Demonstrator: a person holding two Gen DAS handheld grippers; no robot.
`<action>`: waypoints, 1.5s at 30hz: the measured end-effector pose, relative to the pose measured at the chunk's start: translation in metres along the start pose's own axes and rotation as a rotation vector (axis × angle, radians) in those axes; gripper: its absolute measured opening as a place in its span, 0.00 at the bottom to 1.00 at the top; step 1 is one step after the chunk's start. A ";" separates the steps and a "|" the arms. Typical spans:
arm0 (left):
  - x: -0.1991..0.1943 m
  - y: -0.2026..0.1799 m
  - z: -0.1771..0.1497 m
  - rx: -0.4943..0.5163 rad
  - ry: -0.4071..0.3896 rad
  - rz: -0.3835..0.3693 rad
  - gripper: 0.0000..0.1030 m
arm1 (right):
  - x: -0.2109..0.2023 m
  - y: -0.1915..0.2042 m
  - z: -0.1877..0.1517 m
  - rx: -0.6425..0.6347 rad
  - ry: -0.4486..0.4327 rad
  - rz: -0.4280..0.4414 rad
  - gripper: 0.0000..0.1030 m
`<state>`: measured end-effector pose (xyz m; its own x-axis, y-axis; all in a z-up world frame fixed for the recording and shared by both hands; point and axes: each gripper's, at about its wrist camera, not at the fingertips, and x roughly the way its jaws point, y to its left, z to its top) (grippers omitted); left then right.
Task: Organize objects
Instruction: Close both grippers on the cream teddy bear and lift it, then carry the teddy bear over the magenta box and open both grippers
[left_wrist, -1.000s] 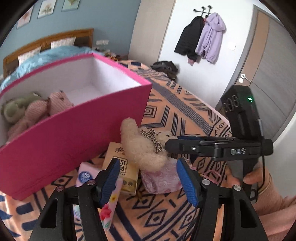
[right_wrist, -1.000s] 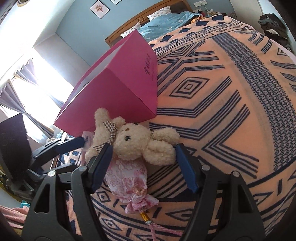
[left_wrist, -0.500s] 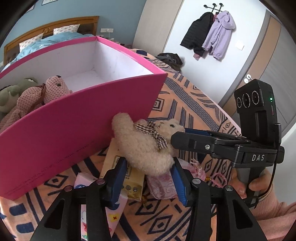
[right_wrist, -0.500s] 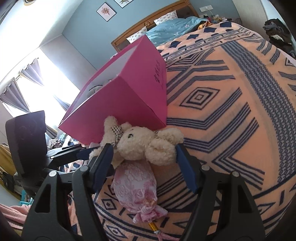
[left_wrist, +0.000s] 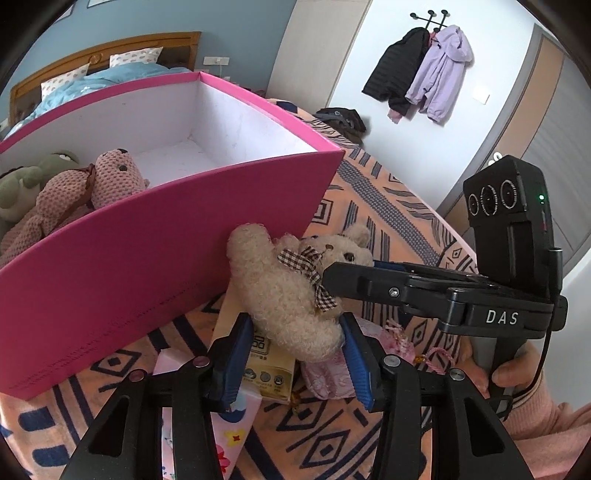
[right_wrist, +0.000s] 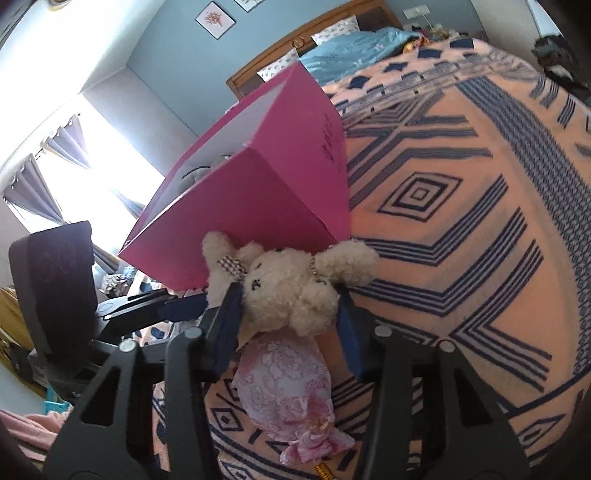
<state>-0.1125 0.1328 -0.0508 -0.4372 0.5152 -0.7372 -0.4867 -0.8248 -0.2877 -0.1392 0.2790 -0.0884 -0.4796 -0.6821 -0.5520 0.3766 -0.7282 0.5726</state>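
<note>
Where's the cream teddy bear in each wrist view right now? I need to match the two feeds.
Left wrist: cream teddy bear sits centre, lower half, between the left gripper fingers, bow tie facing the camera.
Right wrist: the bear is centre, between the right gripper fingers, above the pink floral pouch.
Shared landmark: the pink box right behind the bear.

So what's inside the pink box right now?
The pink box holds a pink knitted bear and a green plush toy at one end; the rest shows bare white floor. The near wall hides anything lower.
</note>
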 end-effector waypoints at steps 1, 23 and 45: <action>-0.001 -0.001 0.000 0.002 -0.003 -0.005 0.47 | -0.002 0.002 0.000 -0.009 -0.006 -0.002 0.47; -0.070 -0.022 0.010 0.062 -0.180 -0.037 0.47 | -0.047 0.066 0.012 -0.225 -0.129 -0.046 0.46; -0.084 0.003 0.045 0.045 -0.247 0.039 0.47 | -0.033 0.092 0.062 -0.315 -0.141 -0.029 0.46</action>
<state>-0.1117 0.0977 0.0377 -0.6251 0.5293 -0.5737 -0.4971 -0.8366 -0.2303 -0.1382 0.2386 0.0198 -0.5903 -0.6612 -0.4630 0.5768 -0.7468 0.3311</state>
